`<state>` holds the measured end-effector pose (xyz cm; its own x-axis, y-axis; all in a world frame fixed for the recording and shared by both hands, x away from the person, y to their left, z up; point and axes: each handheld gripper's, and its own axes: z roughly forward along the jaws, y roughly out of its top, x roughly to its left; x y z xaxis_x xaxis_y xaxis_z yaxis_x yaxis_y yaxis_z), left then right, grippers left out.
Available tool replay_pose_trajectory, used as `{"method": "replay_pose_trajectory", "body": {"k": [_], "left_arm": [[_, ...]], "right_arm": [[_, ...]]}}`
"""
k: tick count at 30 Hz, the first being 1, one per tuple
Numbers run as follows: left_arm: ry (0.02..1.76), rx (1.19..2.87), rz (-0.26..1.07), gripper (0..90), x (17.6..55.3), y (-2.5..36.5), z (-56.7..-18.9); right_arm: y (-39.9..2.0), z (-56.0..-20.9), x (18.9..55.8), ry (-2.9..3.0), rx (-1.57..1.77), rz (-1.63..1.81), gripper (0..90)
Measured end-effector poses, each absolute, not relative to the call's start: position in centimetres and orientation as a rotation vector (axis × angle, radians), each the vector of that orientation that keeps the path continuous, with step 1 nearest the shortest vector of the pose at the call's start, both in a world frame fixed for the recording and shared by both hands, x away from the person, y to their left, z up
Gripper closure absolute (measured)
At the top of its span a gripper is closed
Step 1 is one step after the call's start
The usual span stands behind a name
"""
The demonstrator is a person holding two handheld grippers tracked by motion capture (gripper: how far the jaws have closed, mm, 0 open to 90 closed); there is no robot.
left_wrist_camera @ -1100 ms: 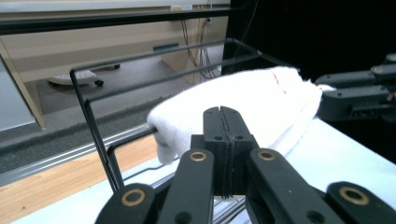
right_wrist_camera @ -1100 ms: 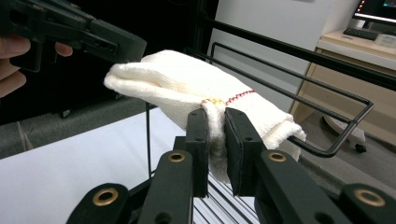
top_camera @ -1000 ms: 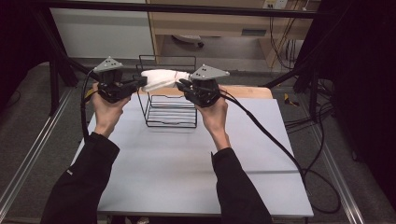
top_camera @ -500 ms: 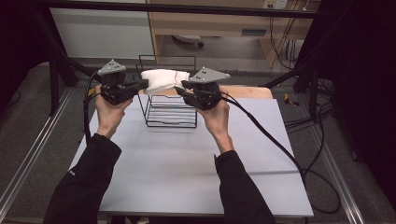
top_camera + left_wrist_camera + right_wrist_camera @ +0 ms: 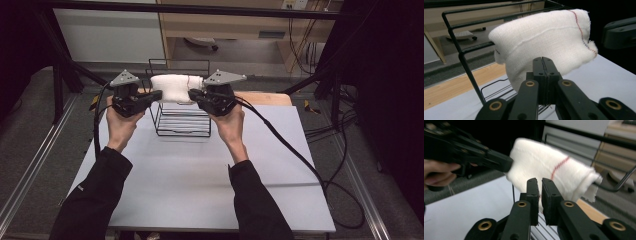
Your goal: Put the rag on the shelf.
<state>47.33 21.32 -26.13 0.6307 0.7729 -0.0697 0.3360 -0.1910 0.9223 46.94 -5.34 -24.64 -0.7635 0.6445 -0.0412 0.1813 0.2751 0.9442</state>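
Observation:
A white cloth (image 5: 176, 82) with a thin red stitched line hangs stretched between my two grippers, just above the top of a black wire rack (image 5: 182, 122). My left gripper (image 5: 159, 95) is shut on the cloth's left end; in the left gripper view the cloth (image 5: 544, 37) bulges up behind the closed jaws (image 5: 543, 60). My right gripper (image 5: 191, 94) pinches the other end. In the right gripper view the cloth (image 5: 549, 167) sits between jaws (image 5: 539, 181) that stand a sliver apart. The left gripper (image 5: 506, 163) shows across from it.
The rack stands at the far middle of the white table (image 5: 200, 170), next to a wooden board (image 5: 265, 97). The right gripper's black cable (image 5: 290, 145) trails across the table's right side. Rack bars (image 5: 466, 65) rise close to the left gripper's jaws.
Both grippers have lifted the cloth a little and carried it farther back over the rack's top. The cloth now looks more bunched between them.

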Motion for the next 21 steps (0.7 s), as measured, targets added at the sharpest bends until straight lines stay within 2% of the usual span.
{"method": "replay_pose_trajectory", "body": {"k": [5,13,17,21], "left_arm": [[0.903,1.791,0.511,89.4,47.5,21.2,-26.8],[0.917,1.786,0.519,89.3,47.9,20.9,-27.3],[0.906,1.785,0.519,88.6,47.4,21.2,-27.1],[0.9,1.787,0.52,83.9,46.7,21.8,-27.0]], "right_arm": [[-4.5,-26.0,47.9,2.154,0.801,1.44,86.0],[-4.1,-26.7,48.9,2.116,0.854,1.428,82.9],[-4.5,-26.5,48.3,2.118,0.827,1.438,77.2],[-5.4,-26.0,47.5,2.125,0.831,1.473,66.2]]}}
